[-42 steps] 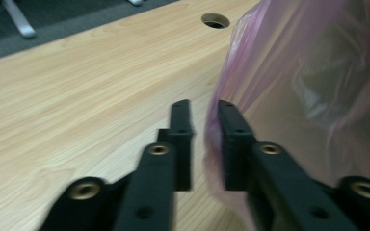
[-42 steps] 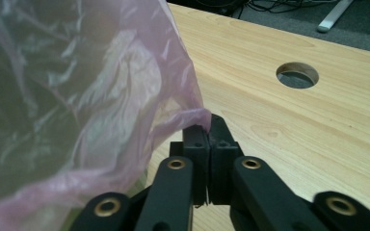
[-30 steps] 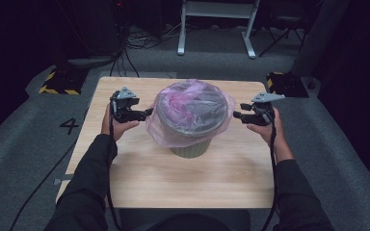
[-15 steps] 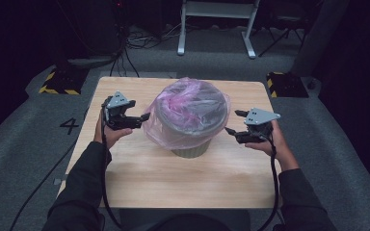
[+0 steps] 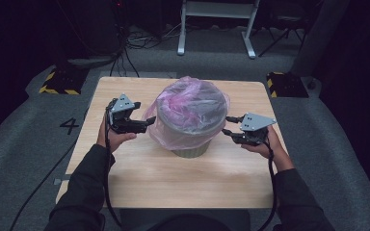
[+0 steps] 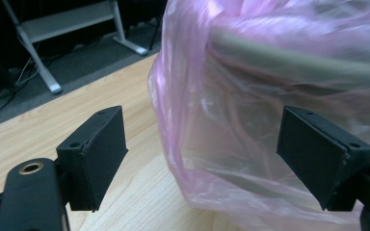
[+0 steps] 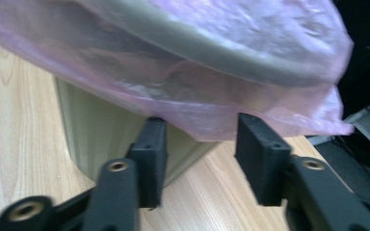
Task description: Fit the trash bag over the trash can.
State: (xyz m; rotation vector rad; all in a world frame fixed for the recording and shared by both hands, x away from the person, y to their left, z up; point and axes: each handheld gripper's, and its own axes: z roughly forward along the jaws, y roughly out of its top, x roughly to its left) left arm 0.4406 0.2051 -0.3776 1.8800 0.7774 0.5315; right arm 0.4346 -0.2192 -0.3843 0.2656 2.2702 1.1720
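A grey-green bin (image 5: 190,147) stands at the middle of the wooden table (image 5: 139,187), and a pink translucent bag (image 5: 188,103) lines it, with its hem folded down over the rim. My left gripper (image 5: 147,124) sits at the bin's left side. Its jaws are wide open, and the loose bag hem (image 6: 221,159) hangs between them. At the bin's right side my right gripper (image 5: 229,126) is open too. Its tips sit just under the bag's lower edge (image 7: 207,120), in front of the bin wall (image 7: 96,130).
Grey floor surrounds the table, with cables at the back left and a white stand's legs (image 5: 217,29) behind. Yellow-black striped blocks (image 5: 58,82) lie off both far corners. Bare table lies in front of the bin.
Both grippers have come down and toward the person along the bin's sides. The bag's hem now hangs lower over the rim, and the puffed top has flattened.
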